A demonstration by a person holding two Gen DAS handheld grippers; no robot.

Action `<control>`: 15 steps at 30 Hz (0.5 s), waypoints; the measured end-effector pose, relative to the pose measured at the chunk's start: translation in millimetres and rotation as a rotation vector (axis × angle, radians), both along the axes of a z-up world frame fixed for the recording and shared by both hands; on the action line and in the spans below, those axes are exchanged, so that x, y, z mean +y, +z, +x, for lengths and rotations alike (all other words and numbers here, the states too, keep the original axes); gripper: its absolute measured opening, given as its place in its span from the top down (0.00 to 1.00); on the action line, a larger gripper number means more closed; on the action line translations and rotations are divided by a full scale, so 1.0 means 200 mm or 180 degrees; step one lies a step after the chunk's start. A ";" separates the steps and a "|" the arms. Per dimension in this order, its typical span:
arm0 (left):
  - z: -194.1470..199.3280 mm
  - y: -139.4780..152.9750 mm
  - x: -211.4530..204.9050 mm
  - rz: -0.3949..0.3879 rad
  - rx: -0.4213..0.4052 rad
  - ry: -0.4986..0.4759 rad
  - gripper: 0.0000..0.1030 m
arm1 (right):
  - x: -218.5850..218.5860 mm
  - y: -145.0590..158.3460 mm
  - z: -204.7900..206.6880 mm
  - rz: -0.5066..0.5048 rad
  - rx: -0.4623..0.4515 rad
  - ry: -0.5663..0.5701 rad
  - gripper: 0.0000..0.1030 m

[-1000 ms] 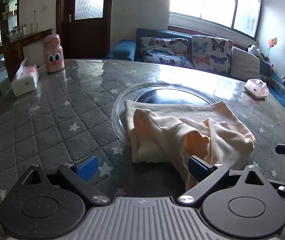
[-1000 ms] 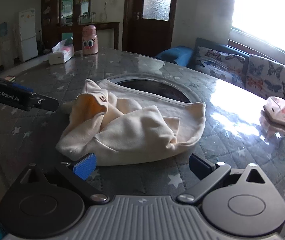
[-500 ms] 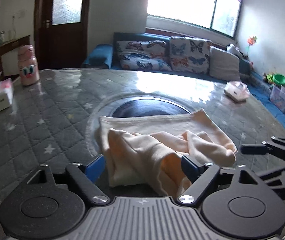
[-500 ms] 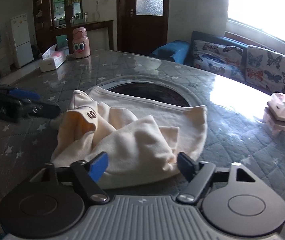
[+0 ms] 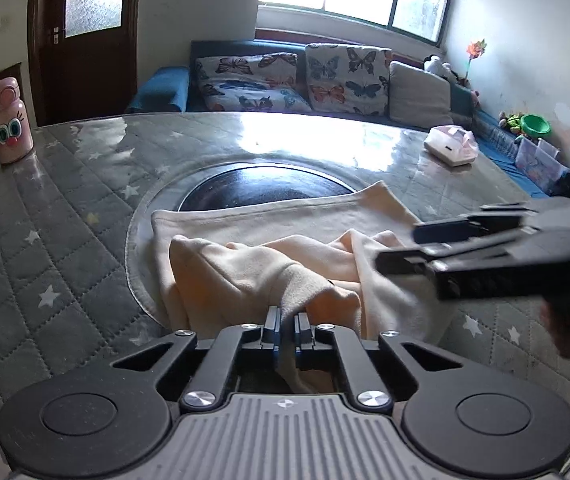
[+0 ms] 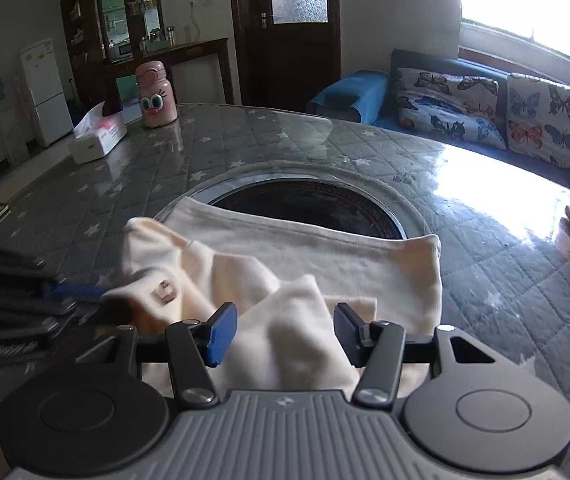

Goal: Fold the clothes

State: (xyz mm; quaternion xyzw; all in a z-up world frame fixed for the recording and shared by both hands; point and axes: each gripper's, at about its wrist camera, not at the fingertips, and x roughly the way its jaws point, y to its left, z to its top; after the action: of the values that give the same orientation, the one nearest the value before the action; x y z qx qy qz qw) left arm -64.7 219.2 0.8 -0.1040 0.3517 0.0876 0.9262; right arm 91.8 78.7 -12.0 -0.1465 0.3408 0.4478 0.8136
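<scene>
From the left wrist camera, the left gripper (image 5: 285,326) has its two fingers drawn almost together on a raised fold of the cream garment (image 5: 269,256), the cloth squeezed in the narrow slot between the pads and hanging on below them. The garment lies crumpled on the grey star-quilted table (image 5: 65,240), its far straight edge running over the round dark inset (image 5: 261,192) at the table's middle. The right gripper (image 5: 401,258) reaches in from the right edge, blurred, over the right side of the cloth. A pink cartoon-faced bottle (image 5: 7,124) stands at the far left of the table, a white and pink tissue holder (image 5: 451,146) lies at the far right, and a sofa with butterfly cushions (image 5: 305,80) runs under the window. From the right wrist camera, the right gripper (image 6: 285,334) has just been closing and stands about half spread, with a soft hump of the garment (image 6: 325,256) rising between its fingers; whether the pads already press on the cloth cannot be told. The left gripper (image 6: 97,300) comes in from the left edge, blurred, its tip at the garment's left corner beside a small sewn label (image 6: 163,293). A white tissue box (image 6: 99,136) and the pink bottle (image 6: 155,94) sit near the table's far left rim.
</scene>
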 end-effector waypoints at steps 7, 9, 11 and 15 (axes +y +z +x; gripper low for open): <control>-0.13 0.04 -0.01 -0.0031 -0.0064 -0.0008 0.95 | 0.12 -0.07 0.11 -0.0116 0.0055 0.0013 0.51; -0.18 0.04 -0.02 -0.0075 -0.0067 -0.0004 0.95 | 0.14 -0.10 0.13 -0.0144 0.0069 0.0005 0.60; -0.24 0.05 -0.03 -0.0099 -0.0071 -0.0027 0.95 | 0.16 -0.11 0.14 -0.0163 0.0095 0.0004 0.63; -0.36 0.04 -0.07 -0.0177 -0.0051 -0.0067 0.95 | 0.15 -0.13 0.13 -0.0191 0.0079 -0.0027 0.79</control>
State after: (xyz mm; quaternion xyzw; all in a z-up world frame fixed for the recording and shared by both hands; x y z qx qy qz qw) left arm -136.3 206.1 8.8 -0.1267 0.3477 0.0672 0.9266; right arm 118.5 109.5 -37.5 -0.1638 0.3647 0.4357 0.8064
